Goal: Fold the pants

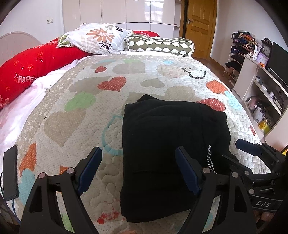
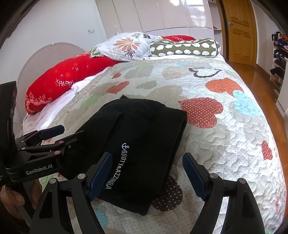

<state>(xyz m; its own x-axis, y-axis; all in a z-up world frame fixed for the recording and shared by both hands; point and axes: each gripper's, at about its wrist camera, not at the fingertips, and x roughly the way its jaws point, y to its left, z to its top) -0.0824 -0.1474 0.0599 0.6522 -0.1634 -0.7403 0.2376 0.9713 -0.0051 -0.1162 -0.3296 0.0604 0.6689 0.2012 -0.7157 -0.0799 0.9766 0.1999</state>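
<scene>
The black pants (image 1: 172, 144) lie folded in a compact stack on the near part of the bed (image 1: 144, 75); the left claw (image 1: 138, 171) hovers spread wide over their left edge, empty; the right claw (image 2: 147, 174) gapes over their near right edge, gripping nothing.

Ahead of me a bed (image 1: 162, 75) under a heart-patterned quilt (image 2: 225, 144), pillows (image 1: 97, 38) at its head. Behind them glossy white wardrobes (image 1: 126, 12) and a wooden door (image 1: 199, 27). Open shelves (image 1: 259, 86) line the right wall; wood floor (image 2: 252, 72).
</scene>
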